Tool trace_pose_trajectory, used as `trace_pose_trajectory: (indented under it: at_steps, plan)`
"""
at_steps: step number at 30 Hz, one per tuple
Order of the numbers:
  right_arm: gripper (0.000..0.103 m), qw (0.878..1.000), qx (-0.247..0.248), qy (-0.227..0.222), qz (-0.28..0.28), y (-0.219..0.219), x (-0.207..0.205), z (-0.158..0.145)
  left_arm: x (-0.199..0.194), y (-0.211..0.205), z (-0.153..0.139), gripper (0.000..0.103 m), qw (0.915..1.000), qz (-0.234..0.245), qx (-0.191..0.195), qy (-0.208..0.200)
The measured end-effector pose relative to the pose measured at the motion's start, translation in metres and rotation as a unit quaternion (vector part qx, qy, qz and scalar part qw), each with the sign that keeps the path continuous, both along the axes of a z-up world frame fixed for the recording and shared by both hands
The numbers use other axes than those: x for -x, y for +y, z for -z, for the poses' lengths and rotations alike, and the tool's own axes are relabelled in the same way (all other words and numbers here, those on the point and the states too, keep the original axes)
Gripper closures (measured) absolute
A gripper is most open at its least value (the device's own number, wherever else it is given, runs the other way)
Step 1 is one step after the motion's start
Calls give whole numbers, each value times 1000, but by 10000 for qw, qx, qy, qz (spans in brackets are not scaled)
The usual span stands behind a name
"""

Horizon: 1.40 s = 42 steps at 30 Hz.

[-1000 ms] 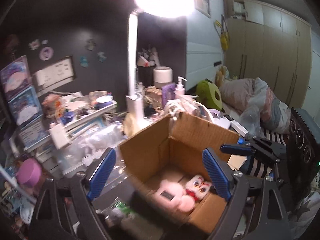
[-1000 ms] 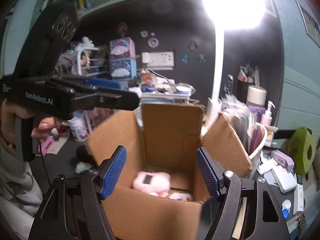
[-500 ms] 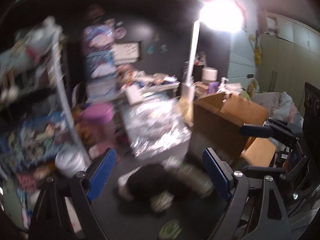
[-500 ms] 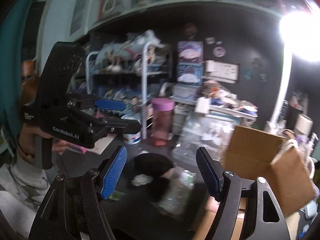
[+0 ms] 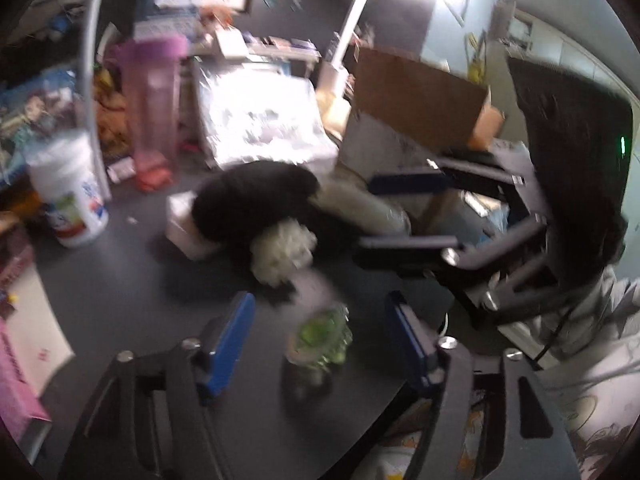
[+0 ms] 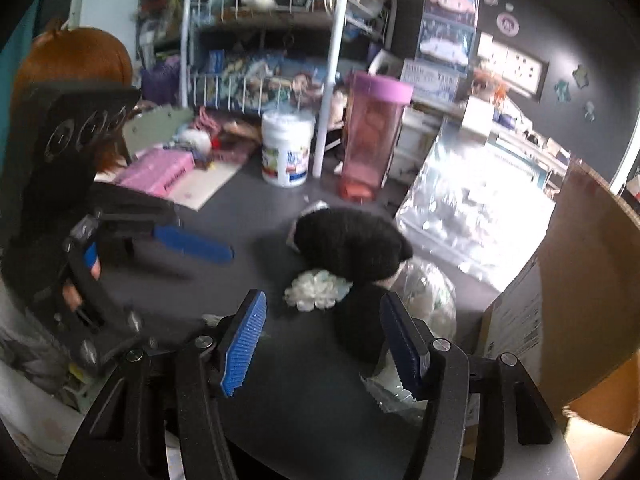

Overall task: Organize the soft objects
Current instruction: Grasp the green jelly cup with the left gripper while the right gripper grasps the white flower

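Note:
A black plush toy (image 5: 256, 196) lies on the dark desk with a white fluffy piece (image 5: 284, 252) against it; both also show in the right wrist view, the black plush toy (image 6: 352, 240) and the white piece (image 6: 316, 290). A cardboard box (image 5: 416, 96) stands behind and right of them, and it fills the right edge of the right wrist view (image 6: 580, 280). My left gripper (image 5: 320, 344) is open and empty, just short of the plush, over a small green packet (image 5: 320, 336). My right gripper (image 6: 324, 340) is open and empty, just in front of the plush.
A pink tumbler (image 6: 374, 136) and a white tub (image 6: 286, 148) stand behind the plush. A shiny plastic bag (image 6: 472, 216) lies at the right. A clear wrapped bundle (image 6: 428, 300) sits by the right finger. A pink box (image 6: 158, 170) lies at left, below a wire shelf rack.
Both grippers have swung left, away from the open box with the pink toy inside, and down toward the black plush on the desk. Both stayed open.

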State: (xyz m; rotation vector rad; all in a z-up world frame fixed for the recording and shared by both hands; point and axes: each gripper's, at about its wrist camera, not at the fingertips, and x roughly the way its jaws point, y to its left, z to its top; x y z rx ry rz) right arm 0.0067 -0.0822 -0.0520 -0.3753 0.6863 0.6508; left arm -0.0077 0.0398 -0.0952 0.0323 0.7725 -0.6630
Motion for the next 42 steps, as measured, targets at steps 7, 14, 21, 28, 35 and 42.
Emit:
trace_pose_trajectory:
  at_steps: [7,14,21,28,35,42]
  plan:
    - [47,9997,56,231,108,-1,-14,12,-6,-13,14,77,9991,-104,-421,15]
    - [47,9993,-69,355,-89,8,-18,15,-12,18,14,78,9975,-532,-455,-36]
    - [53,9984,-32,541,-174,21,-29,24,-15,41,16,78,9955,-848,-421,-57]
    - [53,9980,-28,589,-242,29,-38,29,-16,43,19,76,9959,-792,-438,-44]
    - [53,9973,-9,705,-208,38,-47,36,-13,45,20,73,9962,-735,-471,-20]
    - [53,9960,-29,859,-258,44,-55,47,-10,45,21,67,9964,-690,-487,-36]
